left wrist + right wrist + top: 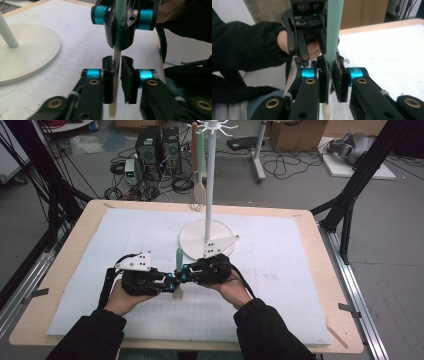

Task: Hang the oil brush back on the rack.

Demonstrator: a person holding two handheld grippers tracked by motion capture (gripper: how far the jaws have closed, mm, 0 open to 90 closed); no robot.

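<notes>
A utensil with a pale green handle (179, 257) and a thin wooden fork-like end (114, 110) stands upright over the white mat. My right gripper (331, 75) is shut on the green handle (334, 30), its pads pressed on both sides. Lower down, my left gripper (116, 77) has the wooden blade (116, 57) between its jaws; a narrow gap shows on one side, so the pads do not press it. In the high view the left gripper (170, 284) and right gripper (186, 272) meet tip to tip at the mat's middle.
A white hanging rack stands just behind the grippers, with a round base (192, 242) and a tall pole (209, 185). A spoon with a green handle (200, 170) and a whisk (196, 206) hang from it. The white mat (280, 270) covers the wooden table (75, 245).
</notes>
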